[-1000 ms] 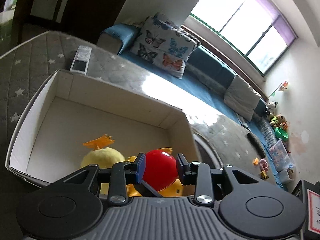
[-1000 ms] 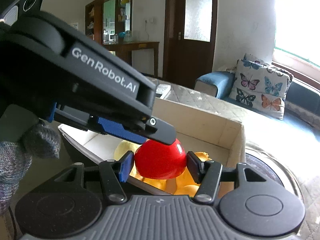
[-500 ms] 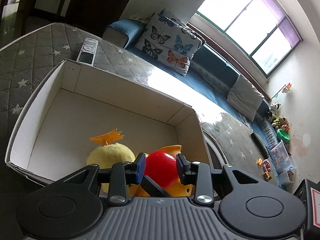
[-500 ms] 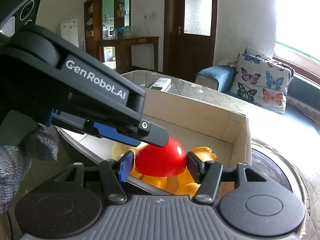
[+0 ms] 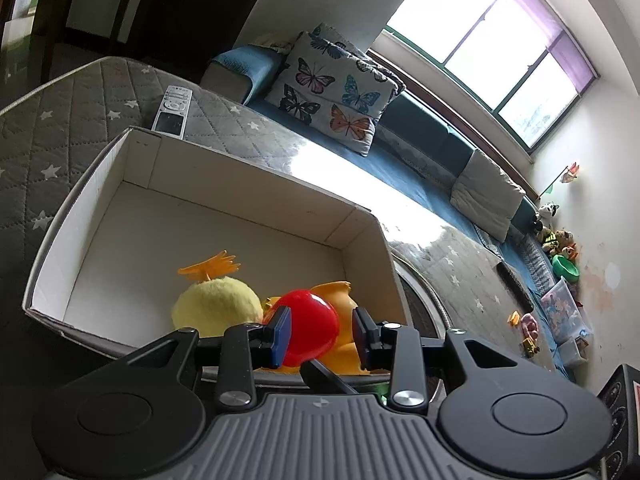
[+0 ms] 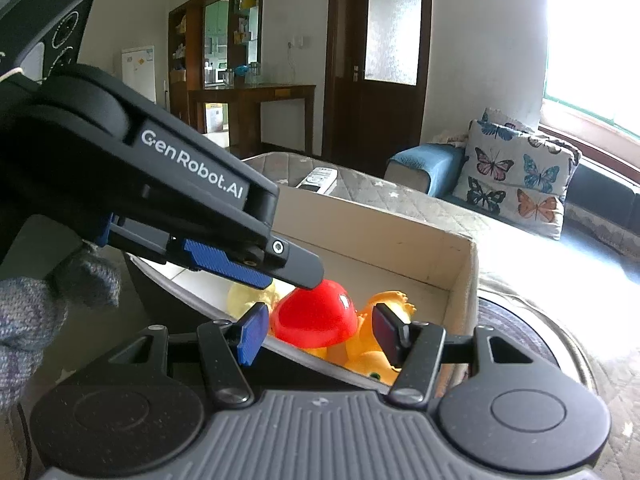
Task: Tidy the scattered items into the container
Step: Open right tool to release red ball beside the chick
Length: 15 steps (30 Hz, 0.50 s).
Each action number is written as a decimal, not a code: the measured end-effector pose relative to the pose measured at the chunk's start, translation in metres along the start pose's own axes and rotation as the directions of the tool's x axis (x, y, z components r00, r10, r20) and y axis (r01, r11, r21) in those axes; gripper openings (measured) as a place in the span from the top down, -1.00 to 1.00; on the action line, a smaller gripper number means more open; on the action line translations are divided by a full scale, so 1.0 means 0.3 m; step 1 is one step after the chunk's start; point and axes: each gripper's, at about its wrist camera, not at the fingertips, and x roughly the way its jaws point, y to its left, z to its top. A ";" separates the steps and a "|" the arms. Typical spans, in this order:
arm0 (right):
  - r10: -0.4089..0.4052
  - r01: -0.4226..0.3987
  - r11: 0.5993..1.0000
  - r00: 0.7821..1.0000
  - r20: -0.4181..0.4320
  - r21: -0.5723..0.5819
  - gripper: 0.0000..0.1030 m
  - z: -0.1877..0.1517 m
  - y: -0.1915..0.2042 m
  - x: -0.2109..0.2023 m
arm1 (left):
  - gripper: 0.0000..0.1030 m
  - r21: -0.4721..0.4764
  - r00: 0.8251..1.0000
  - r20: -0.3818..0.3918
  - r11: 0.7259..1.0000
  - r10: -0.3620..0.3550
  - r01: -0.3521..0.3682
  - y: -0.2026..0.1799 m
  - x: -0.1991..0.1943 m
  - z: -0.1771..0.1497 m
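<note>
A red ball [image 5: 308,326] [image 6: 316,316] lies on an orange plastic toy [image 5: 338,296] [image 6: 376,356], beside a yellow plush chick [image 5: 216,304] [image 6: 248,294]. All of them are in the near corner of a white cardboard box [image 5: 248,164] [image 6: 380,248]. My left gripper [image 5: 322,332] frames the ball, which sits past the fingertips with a gap at the right pad. In the right wrist view one left fingertip [image 6: 304,276] rests on the ball's top. My right gripper [image 6: 319,334] stands open around the ball, with a small gap on each side.
The box sits on a grey quilted mattress [image 5: 60,132] with a remote control [image 5: 172,112] [image 6: 318,180] behind it. A dark round object [image 5: 420,308] [image 6: 520,332] lies right of the box. A gloved hand [image 6: 24,320] holds the left gripper. A sofa with a butterfly pillow [image 5: 332,92] stands beyond.
A second ago the red ball filled the space between the pads in both views. It now looks smaller and farther, with gaps. More of the box interior and the orange toy shows.
</note>
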 end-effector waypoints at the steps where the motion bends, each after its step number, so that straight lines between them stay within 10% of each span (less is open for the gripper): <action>1: -0.002 0.002 1.000 1.000 0.004 -0.001 -0.14 -0.004 0.002 -0.012 | 0.30 0.003 1.000 0.002 1.000 -0.001 0.001 -0.004 -0.005 -0.003; 15: -0.029 0.029 1.000 0.999 0.016 0.010 -0.25 -0.105 0.000 -0.163 | 0.30 0.077 1.000 -0.010 0.997 -0.026 0.027 -0.088 -0.072 -0.131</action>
